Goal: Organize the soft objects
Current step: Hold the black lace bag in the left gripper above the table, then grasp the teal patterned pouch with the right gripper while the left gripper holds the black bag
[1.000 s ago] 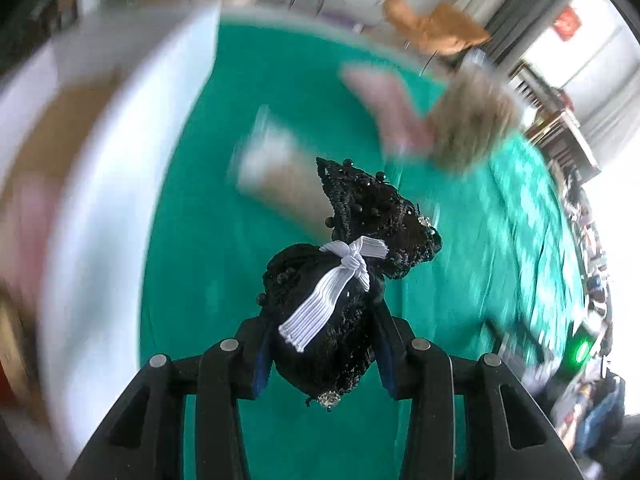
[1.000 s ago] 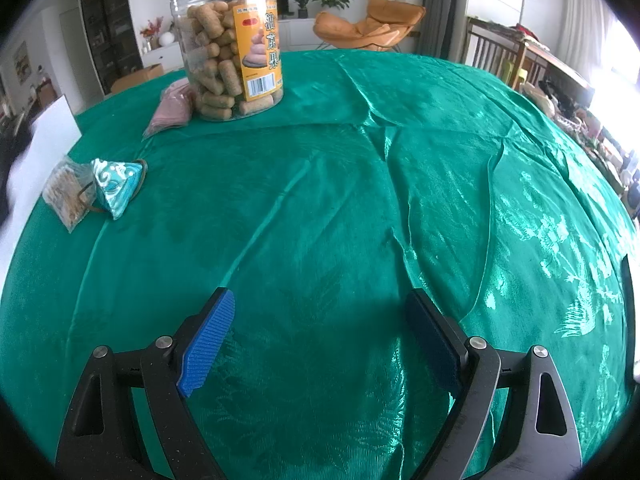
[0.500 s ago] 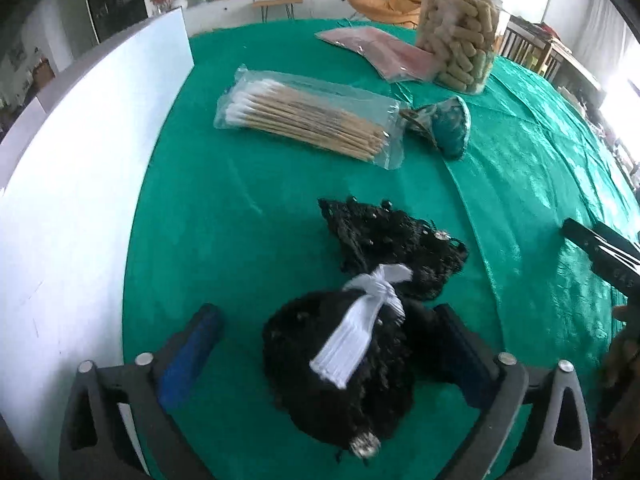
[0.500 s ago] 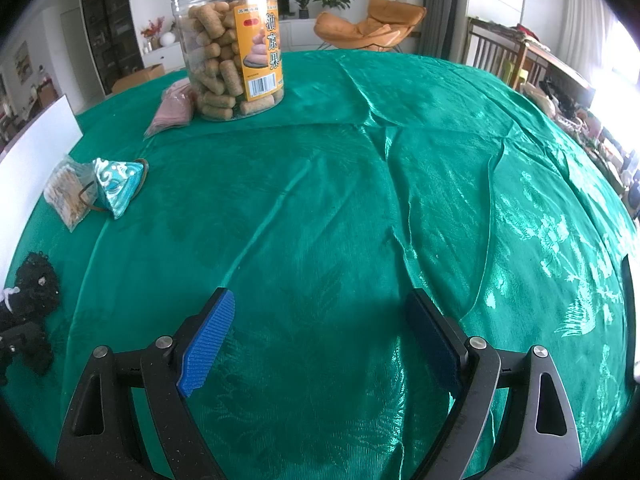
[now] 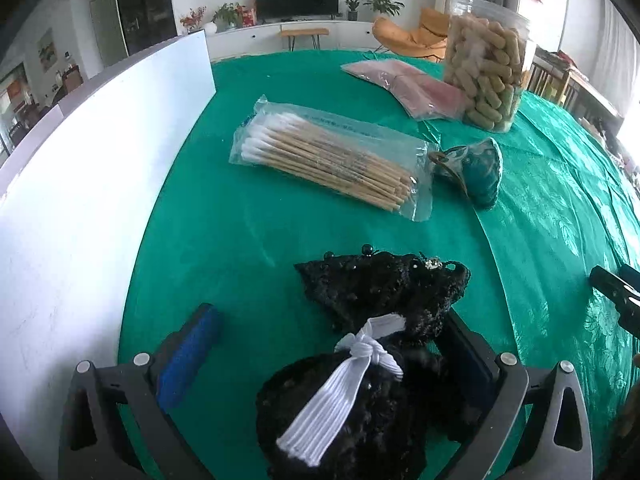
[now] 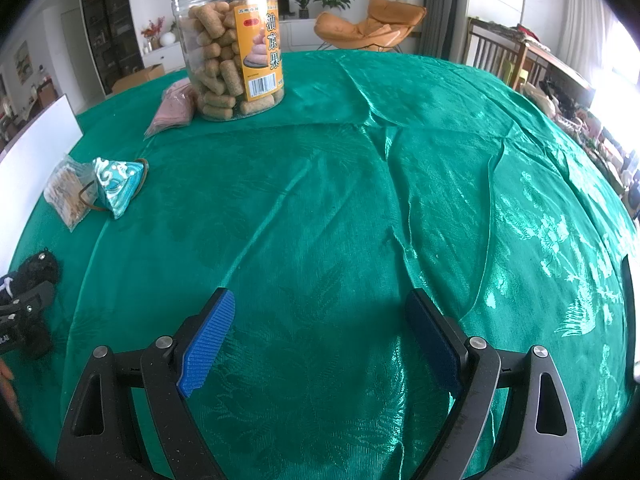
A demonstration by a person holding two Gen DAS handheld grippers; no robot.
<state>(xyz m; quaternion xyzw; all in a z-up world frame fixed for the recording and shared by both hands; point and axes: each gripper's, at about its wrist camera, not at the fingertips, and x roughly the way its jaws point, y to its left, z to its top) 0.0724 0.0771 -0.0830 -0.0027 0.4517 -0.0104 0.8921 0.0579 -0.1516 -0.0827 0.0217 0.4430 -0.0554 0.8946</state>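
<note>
Looking along the left gripper (image 5: 332, 354), we see its jaws spread wide, with the black lace bow (image 5: 372, 344) lying on the green tablecloth (image 5: 224, 220) between them. The blue left pad (image 5: 188, 360) stands clear of the bow; the right pad is largely hidden behind the black lace, so we cannot tell whether it touches. A white ribbon (image 5: 344, 392) is knotted round the bow's middle, and its pleated tail trails toward the near edge. Farther off lies a clear packet of cotton swabs (image 5: 332, 160), and just to its right a small teal pouch (image 5: 476, 172) with a brown loop. Beyond these, a flat pink packet (image 5: 412, 88) lies against a clear snack jar (image 5: 488, 68) at the far right. A white board (image 5: 80, 184) runs along the left side of the cloth.

From the right gripper (image 6: 320, 328), we see jaws likewise spread, with only creased green cloth between the pads and nothing held. The snack jar (image 6: 232, 48), bearing an orange label, stands at the far left, with the pink packet (image 6: 174, 110) against its left side. The teal pouch (image 6: 116, 184) and the swab packet (image 6: 66, 194) lie nearer, on the left. At the near left edge the bow (image 6: 36, 270) and the left gripper (image 6: 24, 312) appear together, well apart from the right gripper.
</note>
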